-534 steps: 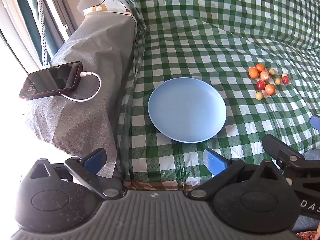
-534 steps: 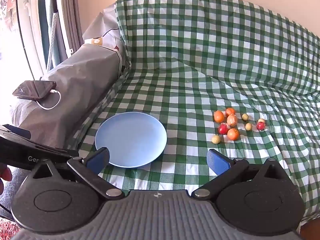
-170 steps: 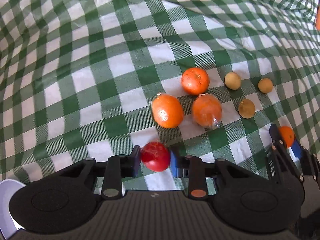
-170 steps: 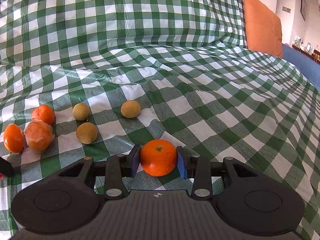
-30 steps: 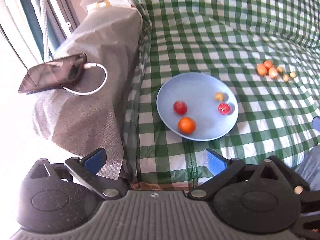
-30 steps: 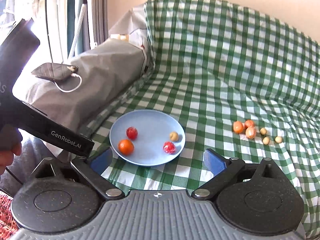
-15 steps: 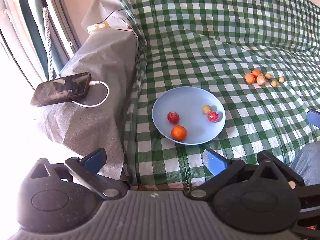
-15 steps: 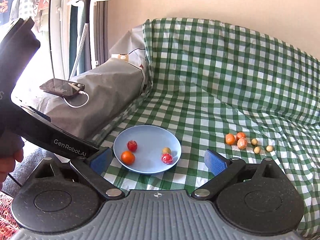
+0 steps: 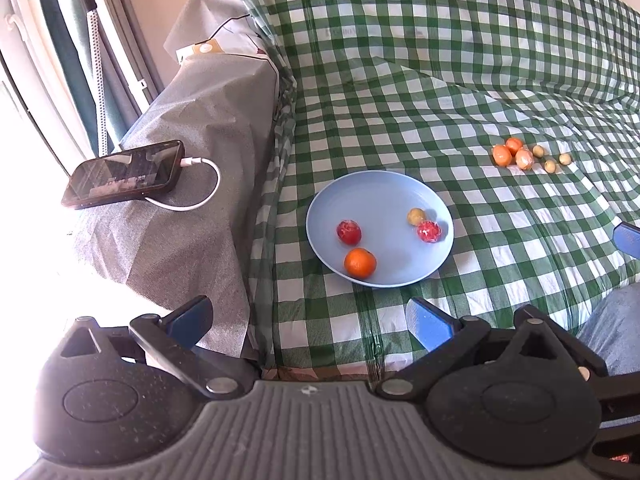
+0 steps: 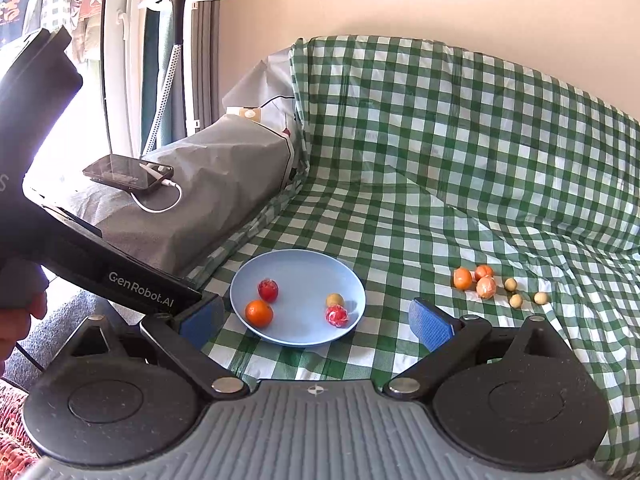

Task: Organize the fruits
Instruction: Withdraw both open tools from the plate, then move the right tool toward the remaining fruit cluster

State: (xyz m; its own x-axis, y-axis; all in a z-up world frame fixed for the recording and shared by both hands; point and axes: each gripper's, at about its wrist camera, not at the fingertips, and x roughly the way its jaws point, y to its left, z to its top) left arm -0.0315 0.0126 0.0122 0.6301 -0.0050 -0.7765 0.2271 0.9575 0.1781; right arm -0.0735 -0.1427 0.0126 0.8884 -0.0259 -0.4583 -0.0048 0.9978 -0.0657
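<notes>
L hand-held gripper (image 9: 308,320) wide, empty | R hand-held gripper (image 10: 316,322) same | plate (image 10: 298,264) unobscured

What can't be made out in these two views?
- Phone screen, left wrist view: glare; text unreadable.
- Small tan fruits, both views: too small to identify.
- Wrapped red fruit on blue plate: kind unclear through the wrap.
- Right gripper, left wrist view: only one blue fingertip shows; frame edge cuts the rest.

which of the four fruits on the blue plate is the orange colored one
The orange fruit at the plate's near edge, just in front of the left red fruit; the others are two red and one yellowish.
</notes>
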